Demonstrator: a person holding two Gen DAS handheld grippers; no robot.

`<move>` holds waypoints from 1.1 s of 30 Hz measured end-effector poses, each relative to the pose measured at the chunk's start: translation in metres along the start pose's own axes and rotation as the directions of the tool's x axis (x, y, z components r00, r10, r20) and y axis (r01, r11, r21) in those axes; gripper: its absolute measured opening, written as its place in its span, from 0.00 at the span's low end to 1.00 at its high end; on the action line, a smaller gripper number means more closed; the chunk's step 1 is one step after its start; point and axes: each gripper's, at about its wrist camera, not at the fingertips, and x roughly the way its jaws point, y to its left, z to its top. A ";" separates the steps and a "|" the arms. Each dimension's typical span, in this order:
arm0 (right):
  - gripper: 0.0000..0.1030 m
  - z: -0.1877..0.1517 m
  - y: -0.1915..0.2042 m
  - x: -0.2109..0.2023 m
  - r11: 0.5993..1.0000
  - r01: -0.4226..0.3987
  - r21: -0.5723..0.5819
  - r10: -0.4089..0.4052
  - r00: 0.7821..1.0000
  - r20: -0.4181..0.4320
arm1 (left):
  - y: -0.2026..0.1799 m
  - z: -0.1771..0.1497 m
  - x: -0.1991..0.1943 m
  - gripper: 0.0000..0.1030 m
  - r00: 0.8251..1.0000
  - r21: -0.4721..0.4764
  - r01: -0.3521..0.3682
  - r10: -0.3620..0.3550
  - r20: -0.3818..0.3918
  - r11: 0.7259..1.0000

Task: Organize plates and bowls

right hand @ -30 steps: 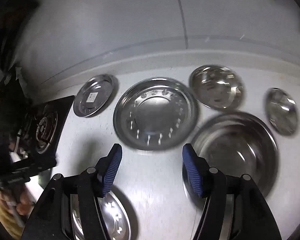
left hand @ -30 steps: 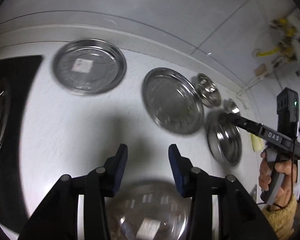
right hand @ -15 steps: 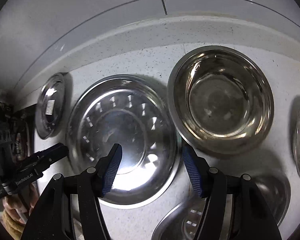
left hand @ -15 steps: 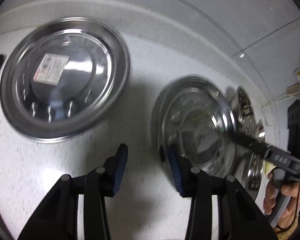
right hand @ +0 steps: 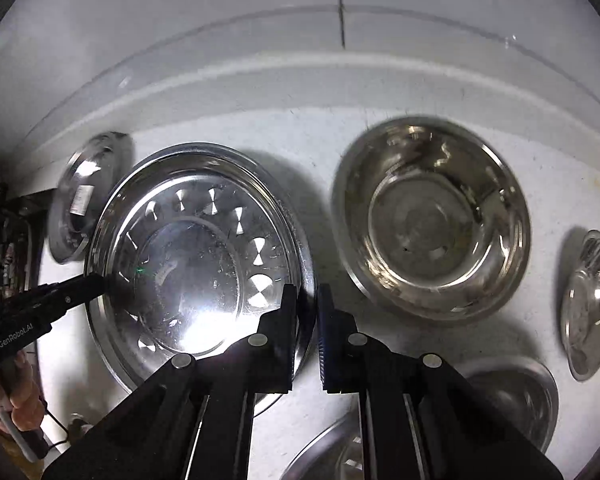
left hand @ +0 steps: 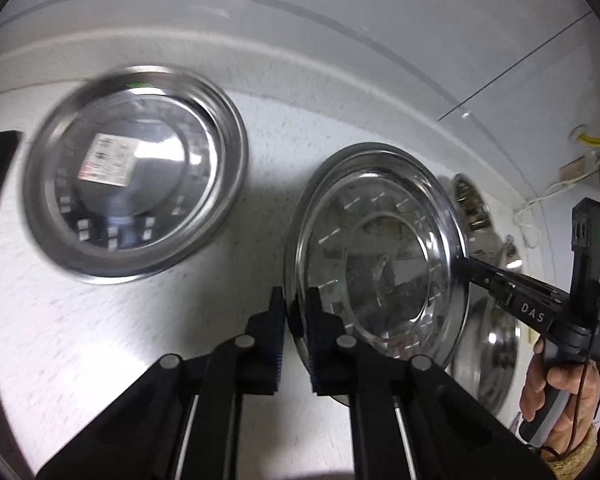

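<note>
- The left gripper [left hand: 295,312], at the lower centre of the left wrist view, is clenched on the near left rim of the large steel plate [left hand: 380,256]; the thin rim sits between its two blue-padded fingers [left hand: 275,344].
- The right gripper [right hand: 307,332], at the lower centre of the right wrist view, is clenched on the opposite rim of the same large steel plate [right hand: 188,256], with the rim edge caught between its pads.
- In the left wrist view the right gripper [left hand: 466,266] comes in from the right edge, its tip on the plate's right rim, and a hand [left hand: 556,392] holds its handle at the lower right.
- In the right wrist view the left gripper [right hand: 96,282] comes in from the left edge onto the plate's left rim, with a hand [right hand: 12,400] on its handle at the lower left.
- The plate lies on the white speckled counter [left hand: 100,340], in the middle of the left wrist view and left of centre in the right wrist view.
- A second plate with a paper label [left hand: 136,172] lies in the upper left of the left wrist view, apart from the held plate, somewhat blurred.
- A deep steel bowl [right hand: 432,220] stands to the right of the held plate in the right wrist view, near it but not touching.
- A small steel dish [right hand: 590,304] sits at the right edge, and further steel pieces [right hand: 516,400] show along the bottom edge.
- A pale tiled wall [right hand: 300,20] fills the top of both views.
</note>
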 end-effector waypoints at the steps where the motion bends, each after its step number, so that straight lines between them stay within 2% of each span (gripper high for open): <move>1: 0.08 -0.002 0.006 -0.011 1.000 -0.005 -0.005 0.005 1.000 0.021 | 0.000 -0.003 -0.013 0.08 1.000 -0.002 0.005 -0.005 0.015 1.000; 7: 0.08 -0.033 0.039 -0.097 0.994 -0.084 -0.069 0.093 0.985 0.142 | 0.004 -0.045 -0.111 0.08 0.993 0.014 0.069 -0.070 0.098 0.998; 11: 0.08 -0.078 0.068 -0.144 0.987 -0.118 -0.112 0.137 0.974 0.182 | 0.011 -0.093 -0.157 0.08 0.991 0.033 0.090 -0.092 0.098 0.995; 14: 0.08 -0.124 0.083 -0.152 0.982 -0.150 -0.118 0.168 0.972 0.162 | 0.025 -0.130 -0.172 0.08 0.992 0.033 0.102 -0.104 0.071 0.994; 19: 0.08 -0.194 0.092 -0.128 0.978 -0.194 -0.078 0.200 0.978 0.068 | 0.056 -0.197 -0.167 0.08 0.995 0.042 0.102 -0.101 -0.020 0.994; 22: 0.09 -0.223 0.087 -0.101 0.977 -0.212 -0.034 0.212 0.977 0.005 | 0.069 -0.216 -0.145 0.08 0.994 0.027 0.084 -0.082 -0.069 0.996; 24: 0.08 -0.235 0.084 -0.080 0.977 -0.214 0.011 0.214 0.976 -0.039 | 0.077 -0.223 -0.127 0.08 0.994 0.015 0.065 -0.064 -0.093 0.998; 27: 0.08 -0.244 0.083 -0.063 0.978 -0.202 0.049 0.205 0.977 -0.062 | 0.079 -0.227 -0.112 0.08 0.995 0.019 0.035 -0.033 -0.099 0.999; 30: 0.08 -0.245 0.083 -0.058 0.980 -0.189 0.059 0.193 0.979 -0.063 | 0.080 -0.231 -0.104 0.08 0.993 0.019 0.037 -0.035 -0.112 0.999; 33: 0.08 -0.245 0.081 -0.058 0.980 -0.190 0.065 0.194 0.979 -0.062 | 0.078 -0.233 -0.101 0.08 0.995 0.038 0.005 -0.001 -0.101 0.999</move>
